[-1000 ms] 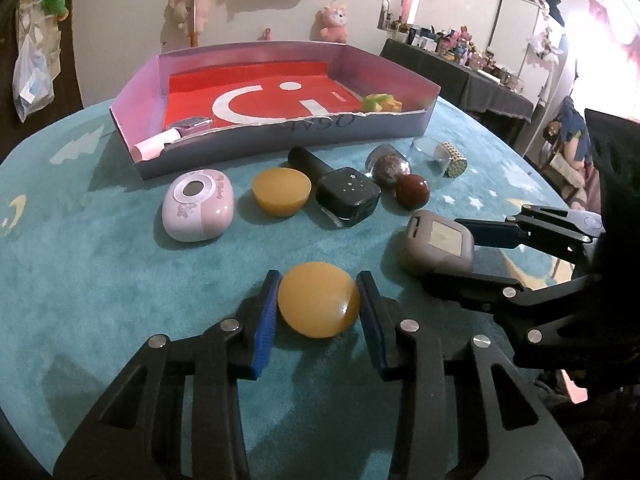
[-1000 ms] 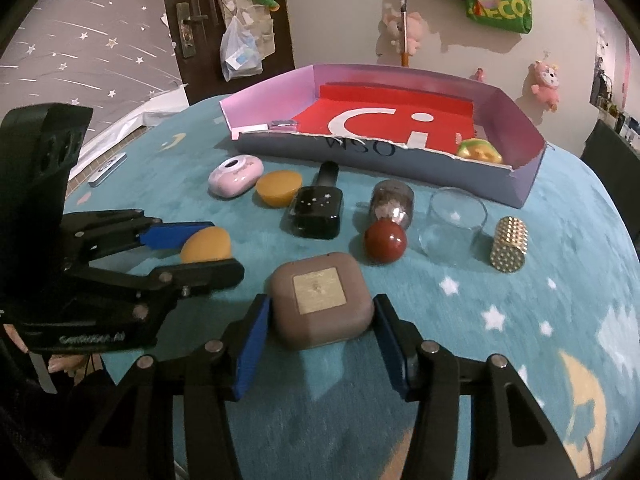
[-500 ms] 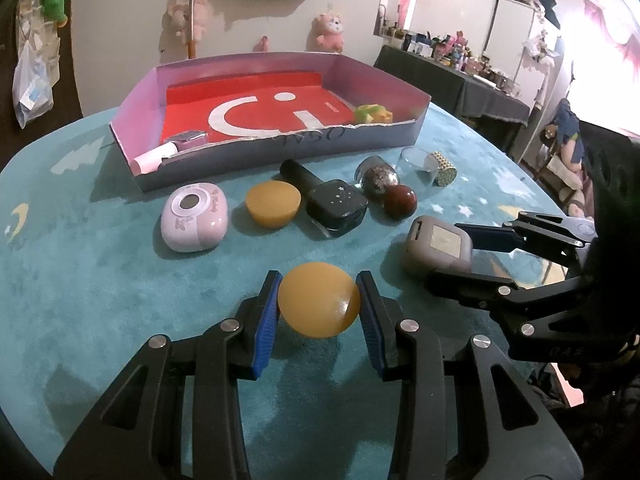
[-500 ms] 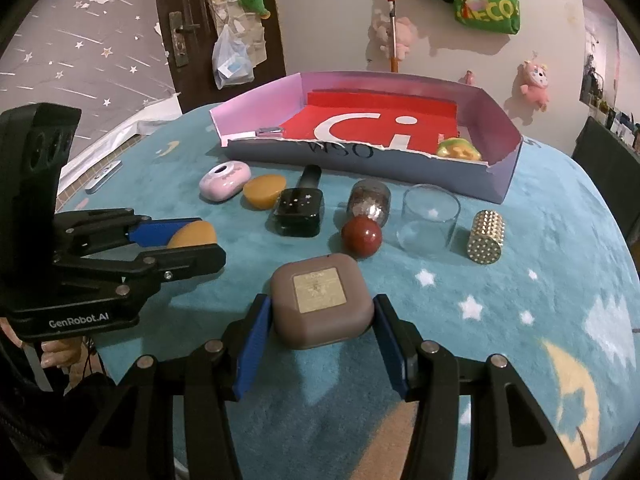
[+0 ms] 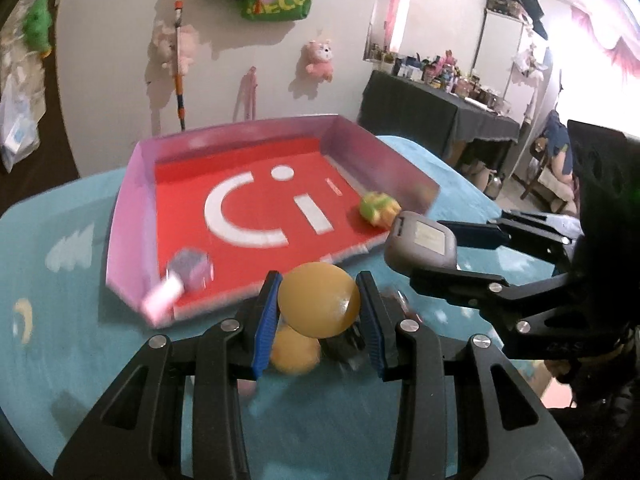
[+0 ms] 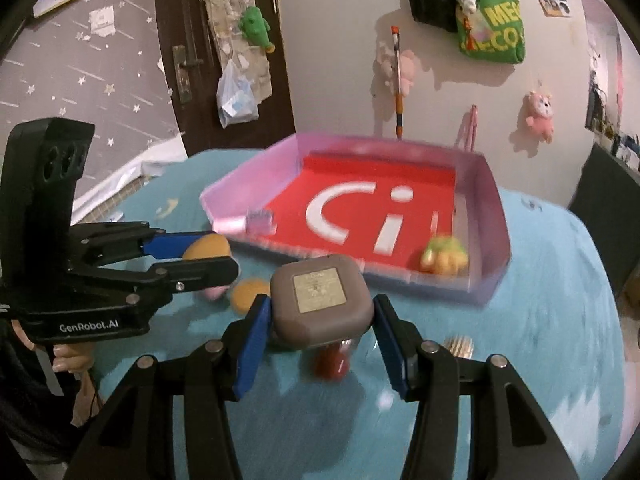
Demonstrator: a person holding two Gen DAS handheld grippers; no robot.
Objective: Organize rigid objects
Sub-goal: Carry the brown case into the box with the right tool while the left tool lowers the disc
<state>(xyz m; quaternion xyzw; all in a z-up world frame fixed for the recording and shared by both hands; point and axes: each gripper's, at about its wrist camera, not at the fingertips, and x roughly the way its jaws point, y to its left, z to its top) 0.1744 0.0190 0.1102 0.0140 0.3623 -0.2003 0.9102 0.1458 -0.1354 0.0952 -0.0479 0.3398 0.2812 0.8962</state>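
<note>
Orange dome [image 5: 318,299]: the left tongs [image 5: 319,312] are clamping it between their blue pads, and it is hanging clear of the tabletop [image 5: 60,320], just in front of the box's near wall.
Grey square case [image 6: 322,299]: the right tongs [image 6: 320,330] are gripping it by its sides, label face up, and it too is riding above the tabletop, short of the box.
Pink box [image 6: 486,216]: it is sitting on the tabletop with its red floor mostly bare; only a green-and-yellow toy [image 6: 444,258] near one corner and a small silvery item with a pale pink piece [image 5: 176,280] near the opposite corner are lying inside.
Done so far: judging by what is lying in the box, a small share is already sorted, and two more pieces are in the air on their way.
Still loose: a second orange dome [image 6: 250,294], a pink thing [image 6: 216,292] partly hidden behind the left tongs, a dark red ball [image 6: 330,362], a gold studded cylinder [image 6: 460,346] and a black item [image 5: 346,346] are waiting on the tabletop (blur is making some of them hard to read).
Left to do: both carried pieces are needing to clear the near wall and be set on the red floor, then the loose row is needing the same trip, so the job is looking under halfway.
Person: a hand [image 6: 70,360] is holding the left tool's grip at the edge of the right view.
</note>
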